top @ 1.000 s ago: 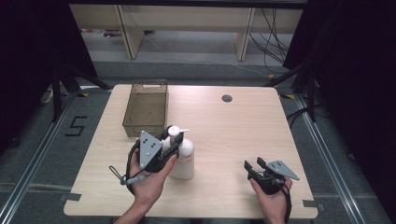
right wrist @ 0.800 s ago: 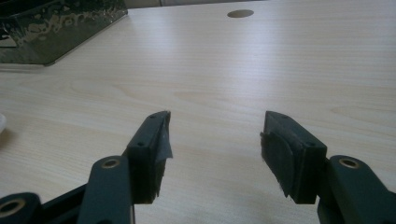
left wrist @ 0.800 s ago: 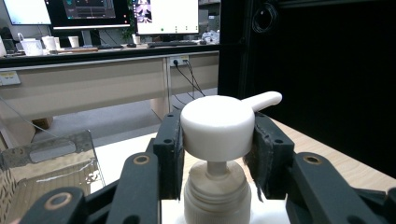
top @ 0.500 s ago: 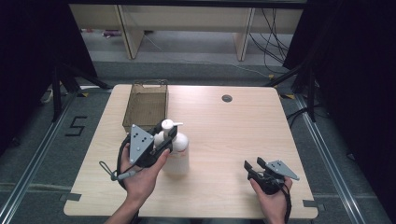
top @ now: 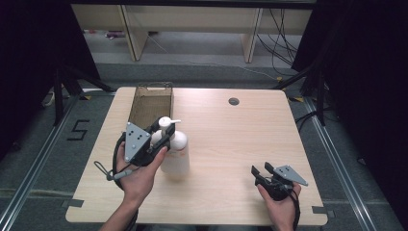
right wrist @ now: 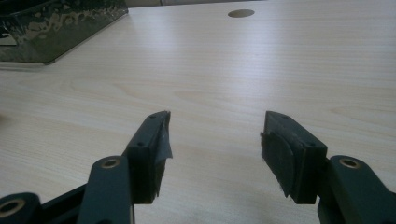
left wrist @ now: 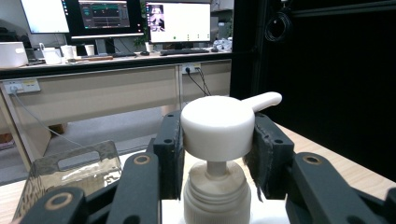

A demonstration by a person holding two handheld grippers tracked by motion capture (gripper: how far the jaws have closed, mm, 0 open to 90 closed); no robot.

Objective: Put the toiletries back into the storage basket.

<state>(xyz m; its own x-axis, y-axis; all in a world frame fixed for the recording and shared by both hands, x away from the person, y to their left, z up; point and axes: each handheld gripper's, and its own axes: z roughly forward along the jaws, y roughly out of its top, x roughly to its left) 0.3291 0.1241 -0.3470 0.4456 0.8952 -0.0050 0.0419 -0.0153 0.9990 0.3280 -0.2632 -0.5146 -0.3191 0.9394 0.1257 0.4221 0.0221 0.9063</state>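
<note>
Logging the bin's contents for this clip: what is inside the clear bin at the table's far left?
The clear bin looks empty in the high view, though the left tongs and pump bottle cover its near end.

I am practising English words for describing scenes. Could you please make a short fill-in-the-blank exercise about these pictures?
1. The left gripper is closed on the pump head of the white ____ bottle.
2. The right gripper has its jaws ____ and holds nothing.
3. The clear bin stands on the table, ____ the bottle as seen from the person's side.

Missing words: pump; open; behind
</note>
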